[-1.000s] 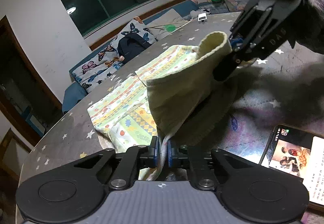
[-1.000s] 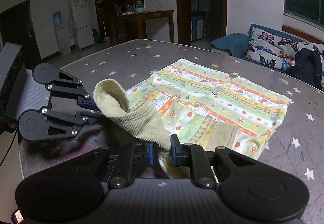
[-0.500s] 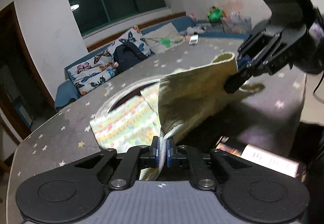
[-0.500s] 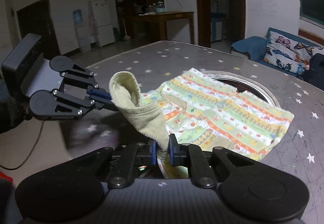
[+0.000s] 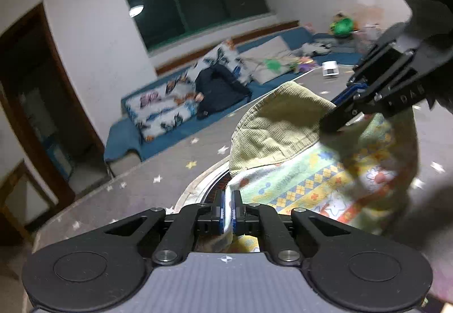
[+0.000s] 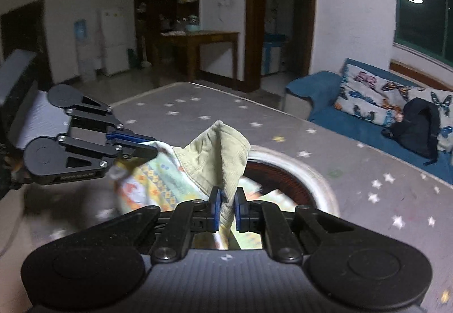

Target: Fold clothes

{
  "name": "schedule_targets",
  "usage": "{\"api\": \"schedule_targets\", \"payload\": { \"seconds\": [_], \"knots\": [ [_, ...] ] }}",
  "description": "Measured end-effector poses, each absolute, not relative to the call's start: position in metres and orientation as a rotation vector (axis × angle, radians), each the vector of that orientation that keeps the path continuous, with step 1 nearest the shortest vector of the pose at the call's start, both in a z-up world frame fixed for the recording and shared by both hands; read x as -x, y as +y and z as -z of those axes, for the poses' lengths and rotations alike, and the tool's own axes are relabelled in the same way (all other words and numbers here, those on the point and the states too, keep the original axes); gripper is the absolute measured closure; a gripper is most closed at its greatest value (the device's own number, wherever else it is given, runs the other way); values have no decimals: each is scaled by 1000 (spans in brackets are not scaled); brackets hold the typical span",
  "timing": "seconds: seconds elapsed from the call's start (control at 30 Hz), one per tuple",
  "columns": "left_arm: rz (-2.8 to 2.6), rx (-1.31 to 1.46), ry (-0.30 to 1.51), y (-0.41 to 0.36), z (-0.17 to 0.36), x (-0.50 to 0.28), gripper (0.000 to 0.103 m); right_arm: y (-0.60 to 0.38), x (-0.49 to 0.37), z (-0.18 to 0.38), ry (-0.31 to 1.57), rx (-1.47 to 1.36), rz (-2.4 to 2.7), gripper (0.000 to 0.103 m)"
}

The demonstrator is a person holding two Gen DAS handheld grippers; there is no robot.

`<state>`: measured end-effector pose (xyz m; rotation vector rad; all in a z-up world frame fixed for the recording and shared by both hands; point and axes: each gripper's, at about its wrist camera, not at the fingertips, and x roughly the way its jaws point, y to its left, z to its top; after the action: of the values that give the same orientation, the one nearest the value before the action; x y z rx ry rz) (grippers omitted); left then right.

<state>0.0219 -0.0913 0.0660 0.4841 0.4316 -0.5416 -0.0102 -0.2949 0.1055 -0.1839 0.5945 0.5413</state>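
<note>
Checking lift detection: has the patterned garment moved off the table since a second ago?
Yes. The patterned garment lay spread flat over the ring in the table; now both grippers hold it bunched up above it, leaving the ring uncovered.

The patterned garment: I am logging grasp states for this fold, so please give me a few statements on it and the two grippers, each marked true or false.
1. The left gripper is shut on the patterned garment. True.
2. The right gripper is open and holds nothing. False: it is shut on the garment's yellowish ribbed band.
3. The garment lies flat on the star-print tabletop. False: it is lifted, hanging between both grippers.
4. A dark backpack rests on the blue sofa. True.
5. A round rimmed opening shows in the tabletop behind the garment. True.
</note>
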Motion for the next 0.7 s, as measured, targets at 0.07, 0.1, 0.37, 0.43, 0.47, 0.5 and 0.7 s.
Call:
{"api": "schedule_targets", "payload": {
  "seconds": [0.07,0.1,0.37,0.43,0.47,0.5,0.7],
  "knots": [
    [507,-473,458,-97,-57,-46,98,-296,-13,-109,590,192,-515,94],
    [495,-459,478,-98,-52,-56,98,-294,-19,-104,592,200,-503,94],
    [402,-364,593,-95,-17,-104,94,-282,-88,-60,634,187,-390,86],
    [384,-349,617,-90,-13,-107,90,-290,-92,-57,627,137,-357,83],
    [367,-343,624,-87,-12,-108,84,-294,-93,-56,623,110,-341,82],
    [355,-338,621,-83,-13,-106,83,-299,-95,-55,619,84,-325,82],
    [339,-214,579,-57,-36,-93,82,-320,-67,-49,589,-20,-310,79]
  ]
}}
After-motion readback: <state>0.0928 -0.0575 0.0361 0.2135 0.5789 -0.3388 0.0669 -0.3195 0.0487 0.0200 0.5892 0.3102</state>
